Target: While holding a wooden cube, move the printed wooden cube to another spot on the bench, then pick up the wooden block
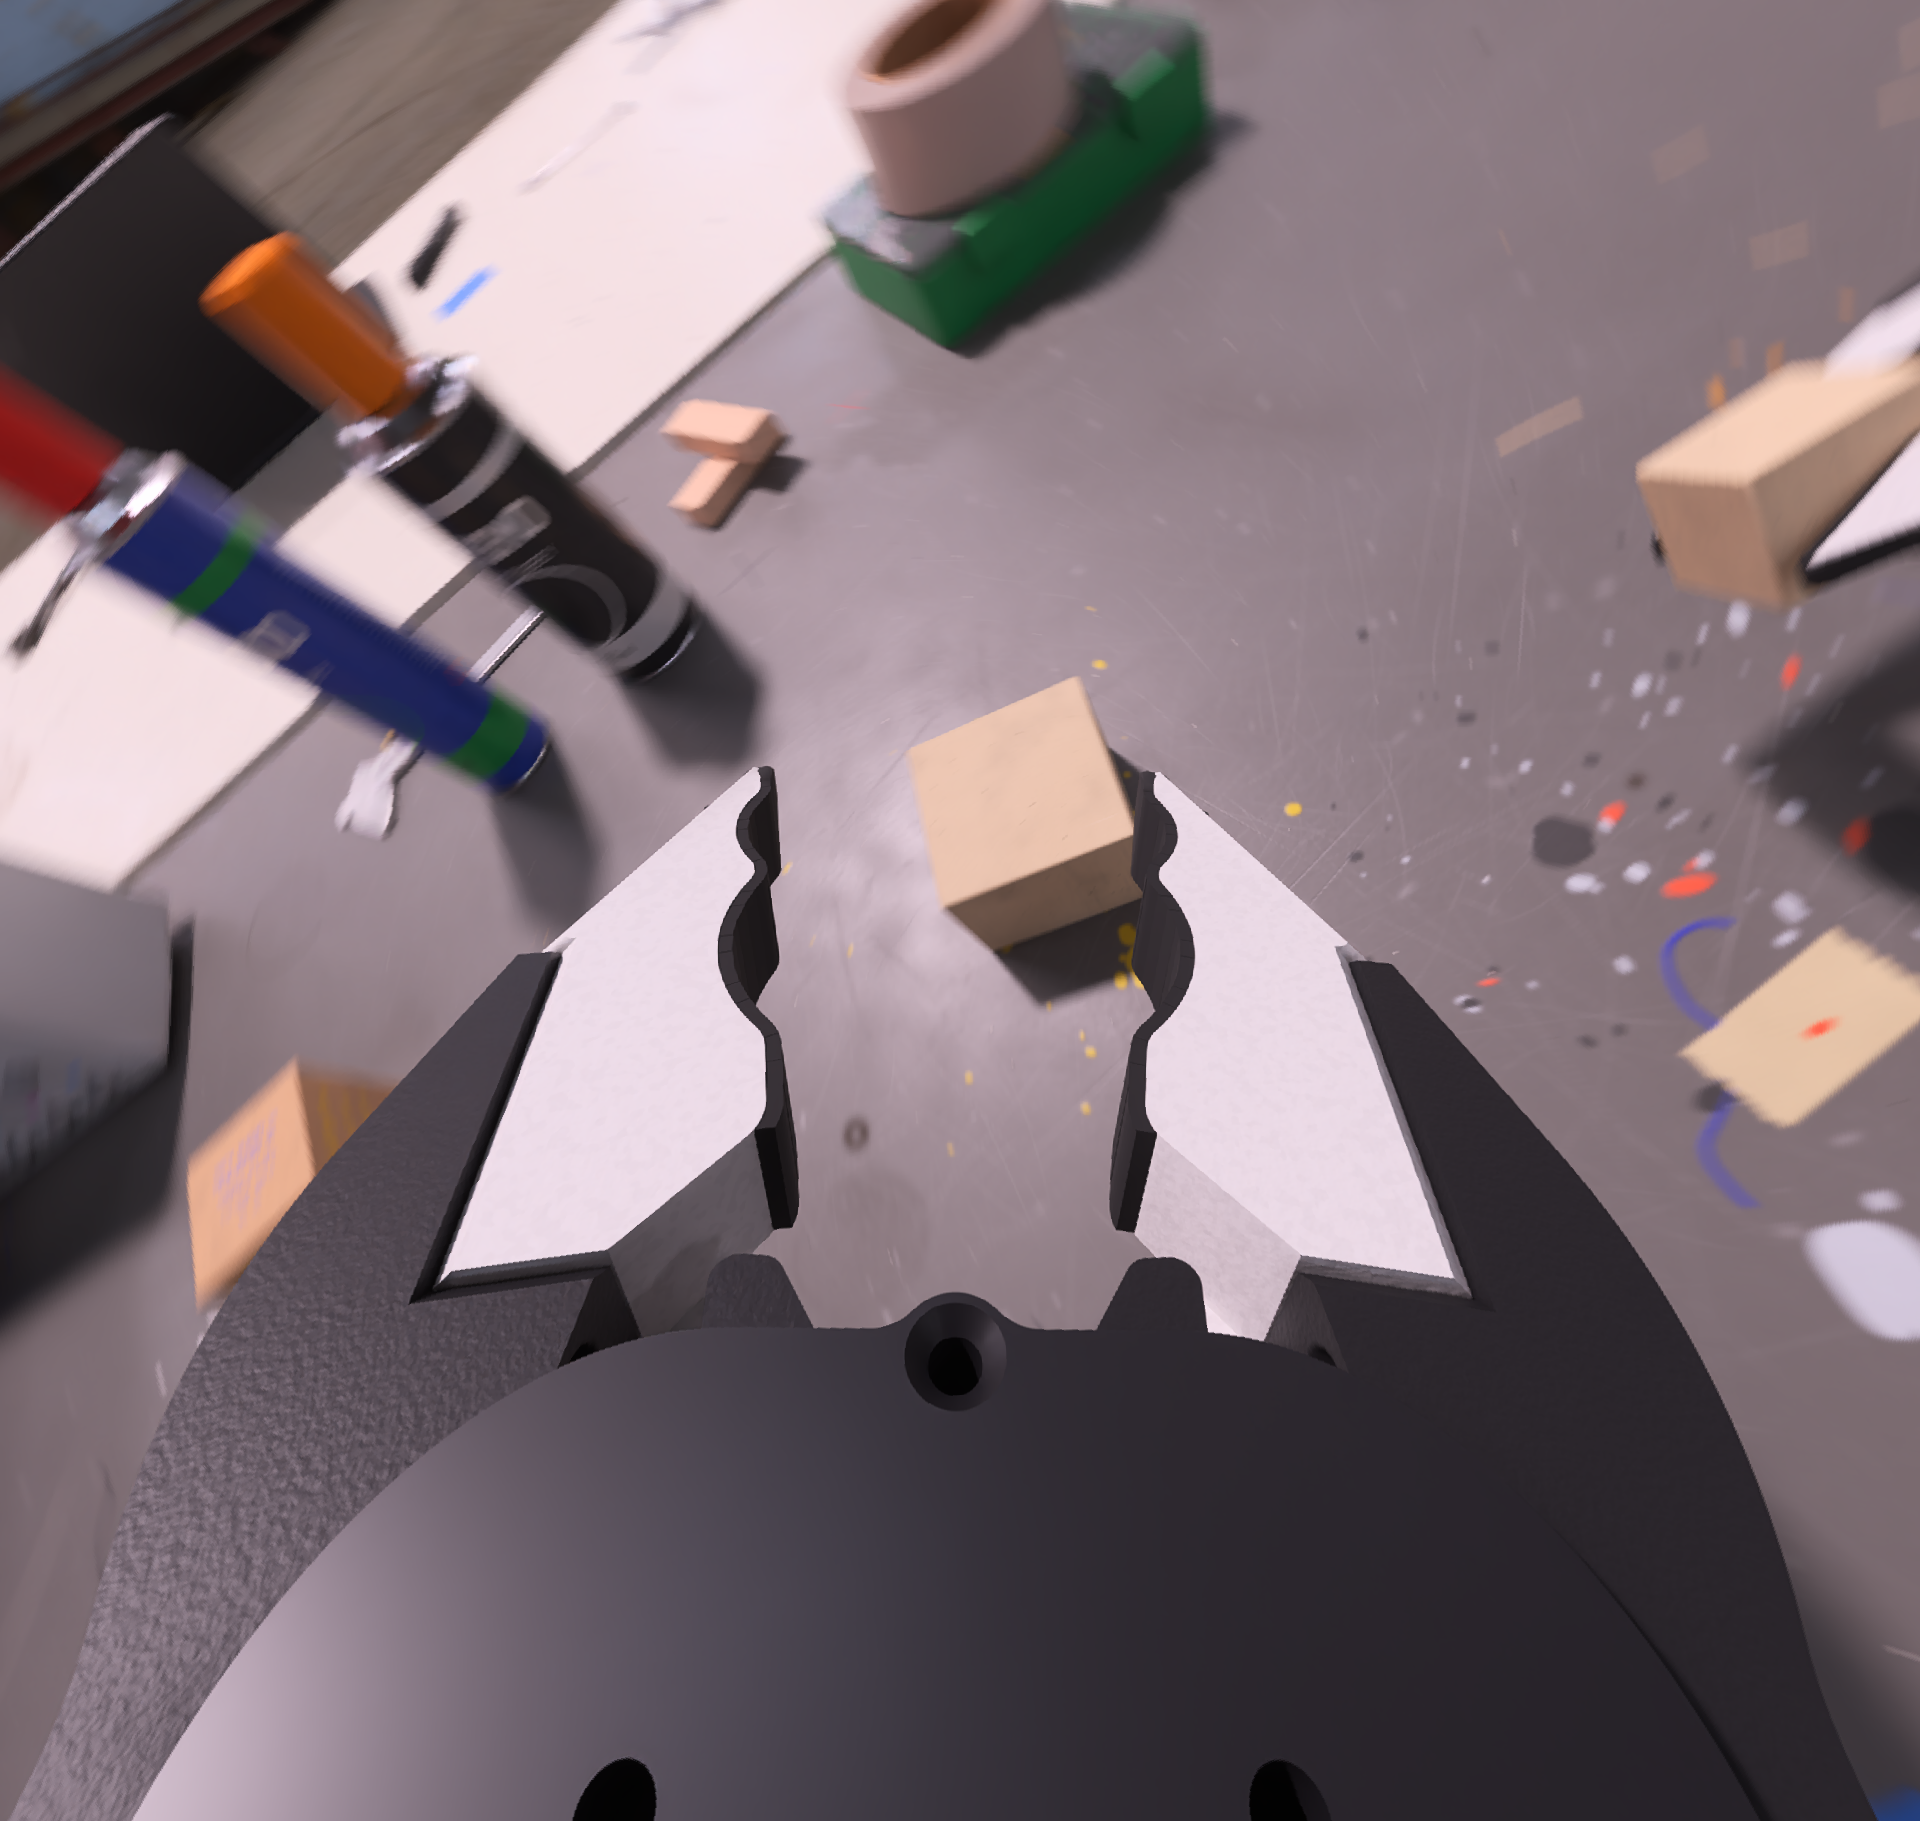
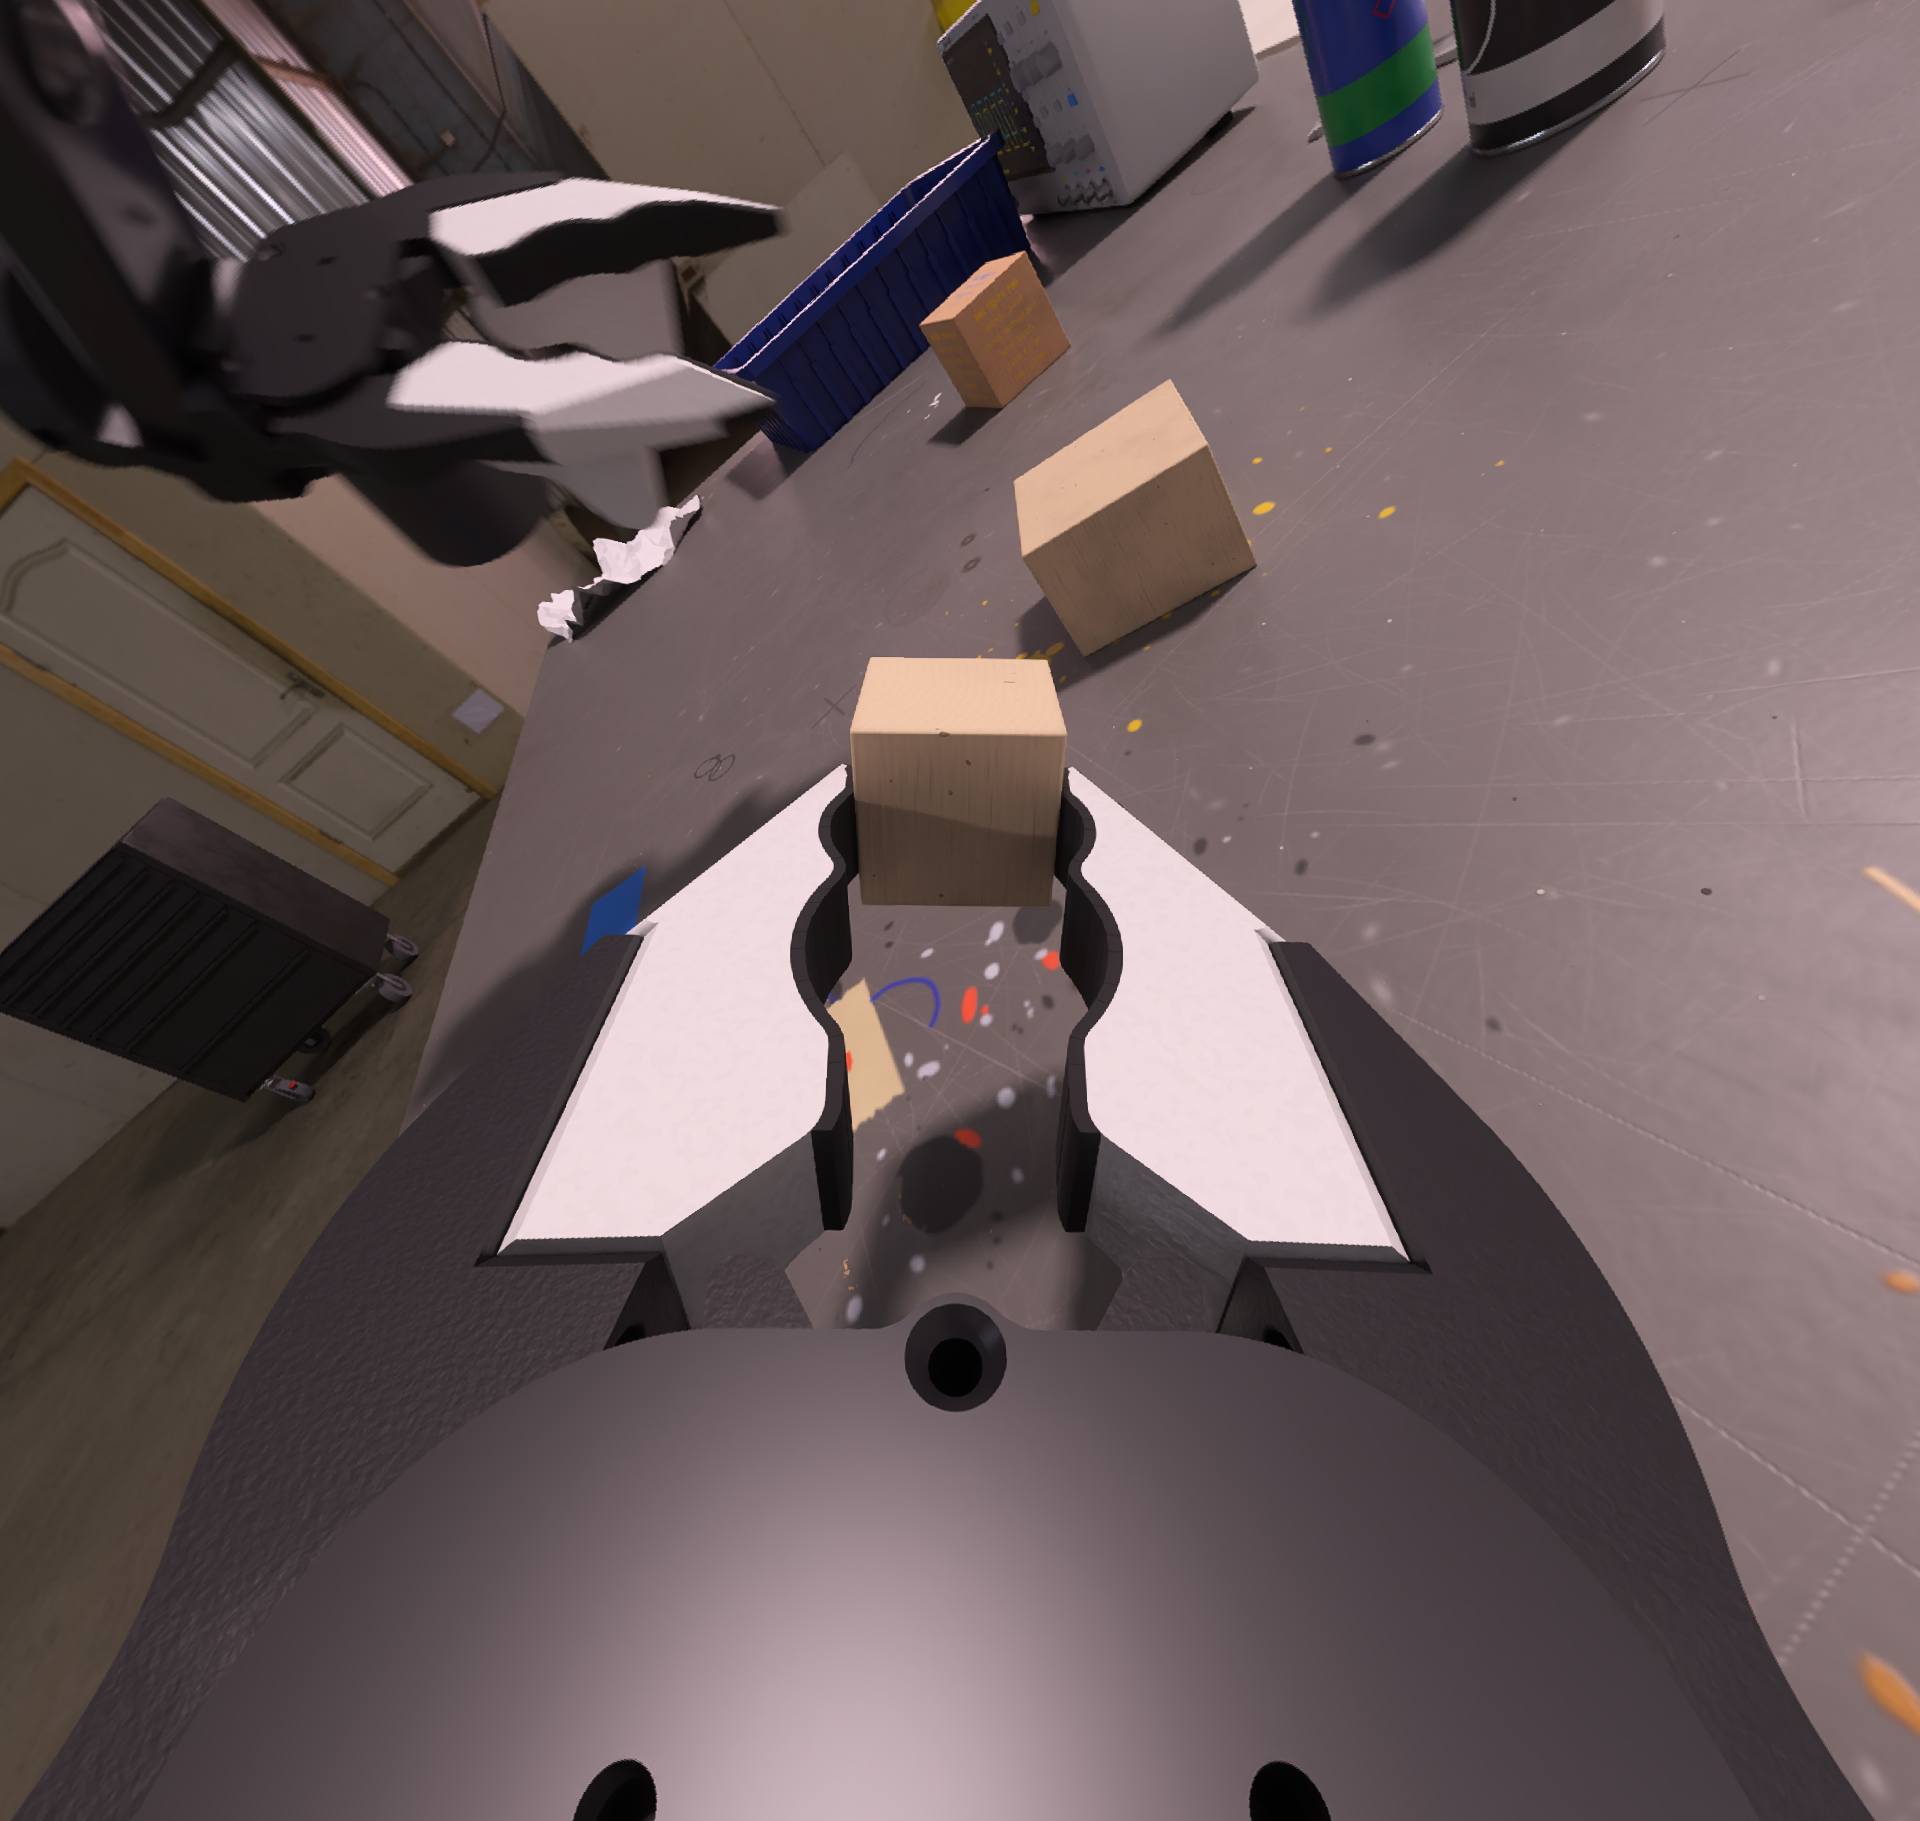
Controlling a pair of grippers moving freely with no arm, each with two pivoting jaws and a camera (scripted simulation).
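Note:
My right gripper (image 2: 958, 784) is shut on a plain wooden cube (image 2: 956, 722) and holds it above the grey bench (image 2: 1507, 836). The cube also shows in the left wrist view (image 1: 1745, 493), between the right gripper's fingers (image 1: 1870, 535). The larger plain wooden block (image 1: 1023, 815) sits on the bench, also in the right wrist view (image 2: 1132, 514). My left gripper (image 1: 958, 779) is open and empty. It hovers above the bench, and the block shows just past its fingertips, nearer the right one. In the right wrist view the left gripper (image 2: 774, 306) is off the surface. The printed wooden cube (image 1: 249, 1169) (image 2: 992, 327) stands farther off.
Two spray cans (image 1: 312, 649) (image 1: 520, 514) stand left of the block. A tape roll (image 1: 956, 78) sits on a green box (image 1: 1039, 223). Small wood pieces (image 1: 722, 452), a blue bin (image 2: 883, 317), a white instrument (image 2: 1132, 46), crumpled paper (image 2: 623, 566) and a tan card (image 1: 1808, 1033) lie around.

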